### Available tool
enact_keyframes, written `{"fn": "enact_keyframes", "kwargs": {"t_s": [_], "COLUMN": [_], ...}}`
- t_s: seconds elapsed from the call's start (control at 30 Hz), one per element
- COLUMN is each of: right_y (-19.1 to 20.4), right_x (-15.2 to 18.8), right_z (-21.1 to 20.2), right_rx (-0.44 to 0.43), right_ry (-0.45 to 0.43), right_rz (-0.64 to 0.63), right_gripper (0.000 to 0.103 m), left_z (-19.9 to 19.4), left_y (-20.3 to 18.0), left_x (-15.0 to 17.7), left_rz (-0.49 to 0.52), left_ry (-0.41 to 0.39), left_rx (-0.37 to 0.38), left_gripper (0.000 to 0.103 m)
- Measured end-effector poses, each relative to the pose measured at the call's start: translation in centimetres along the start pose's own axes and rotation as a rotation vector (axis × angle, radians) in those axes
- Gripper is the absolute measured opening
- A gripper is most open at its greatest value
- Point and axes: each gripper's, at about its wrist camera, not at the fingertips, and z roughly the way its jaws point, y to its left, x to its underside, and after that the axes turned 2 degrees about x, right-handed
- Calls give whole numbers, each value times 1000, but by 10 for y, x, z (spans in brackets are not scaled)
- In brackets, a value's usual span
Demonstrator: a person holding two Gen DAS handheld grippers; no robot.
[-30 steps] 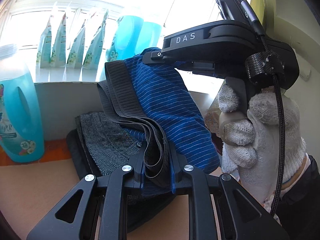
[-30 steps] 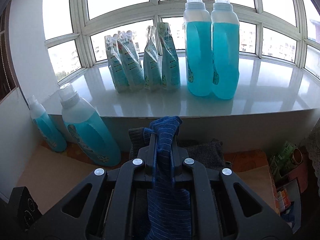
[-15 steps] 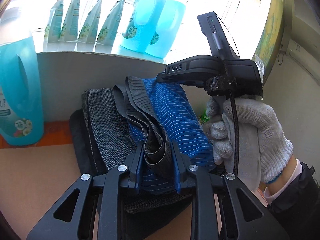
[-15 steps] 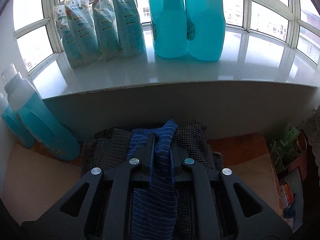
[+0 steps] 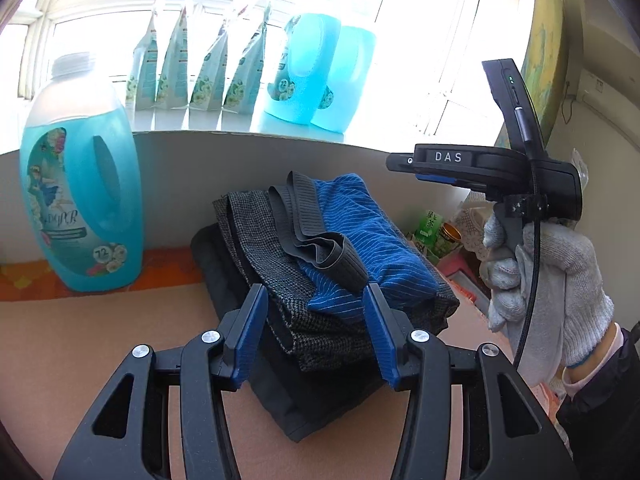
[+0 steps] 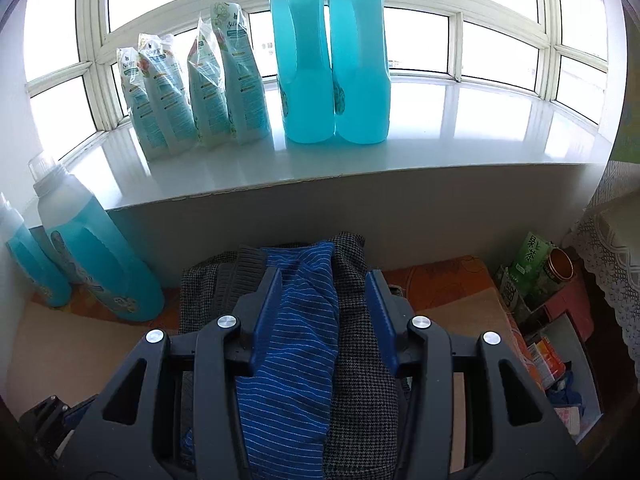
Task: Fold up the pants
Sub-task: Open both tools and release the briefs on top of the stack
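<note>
You're basically at the let-go stage. The table [image 5: 80,344] carries the stack against the wall under the windowsill [image 6: 360,152]: a black folded garment [image 5: 304,404] at the bottom, grey tweed pants [image 5: 280,280] on that, and the blue pinstriped pants [image 5: 360,240] folded on top, dark ribbed waistband [image 5: 316,236] showing. Your left gripper [image 5: 312,320] has its jaws spread wide with nothing in them, straddling the near edge of the pile. Your right gripper [image 6: 326,304] is also spread, the blue fabric lying loose between the fingers, not pinched. I'd back both straight out and level so no pad snags that curled waistband loop. Watch the big detergent jug [image 5: 80,184] on your left.
</note>
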Motion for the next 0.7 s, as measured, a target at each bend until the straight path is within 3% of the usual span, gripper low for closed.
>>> {"fn": "enact_keyframes", "kwargs": {"t_s": [0.4, 0.5, 0.7], "right_y": [25, 32, 49], "right_x": [85, 108, 160], "right_z": [-109, -138, -187], "right_rx": [-17, -14, -11], "right_ry": [-79, -103, -138], "right_rz": [-11, -12, 9], "right_gripper": [45, 48, 62], "left_z": [-95, -122, -173], "left_y": [-4, -5, 0], "left_x": [24, 34, 58], "left_rz": [81, 101, 111], "left_ry": [-38, -52, -81], "left_rx": [-25, -34, -52], "left_gripper": [49, 60, 61]}}
